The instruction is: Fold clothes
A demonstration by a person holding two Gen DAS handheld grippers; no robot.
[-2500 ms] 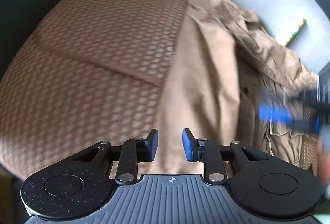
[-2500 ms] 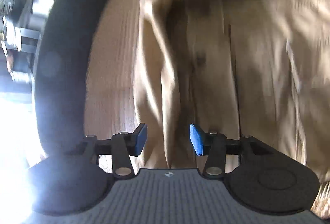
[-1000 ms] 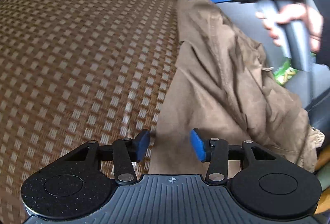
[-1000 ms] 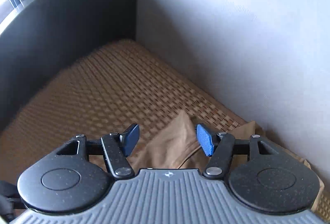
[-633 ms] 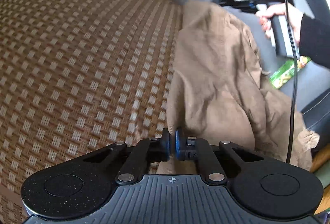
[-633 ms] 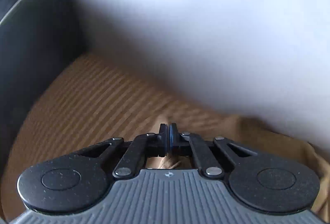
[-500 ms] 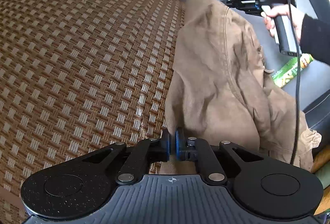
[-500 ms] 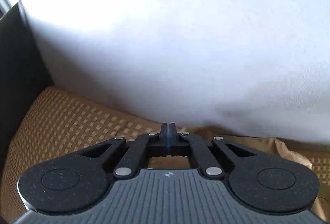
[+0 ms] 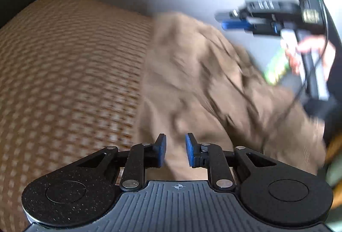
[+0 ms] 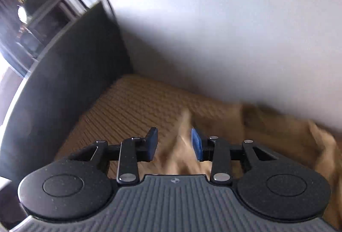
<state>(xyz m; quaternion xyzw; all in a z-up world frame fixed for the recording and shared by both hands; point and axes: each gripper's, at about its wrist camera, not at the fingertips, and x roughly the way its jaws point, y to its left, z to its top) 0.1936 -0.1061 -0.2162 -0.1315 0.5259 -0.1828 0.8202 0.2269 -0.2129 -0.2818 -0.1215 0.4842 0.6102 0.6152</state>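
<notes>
Both grippers were pinched on the cloth half a sec ago, now the jaws have just been opening: left gripper (image 9: 174, 150) and right gripper (image 10: 174, 144) each stand partly apart, brown garment (image 9: 198, 90) between the pads but not squeezed, so it looks let go. It lies crumpled along the right side of the woven mat (image 9: 70, 65), against the grey wall (image 10: 235, 28). Imo flatten it before the next fold; soft, wrinkly cotton w/ seams, grab edges not bulk.
</notes>
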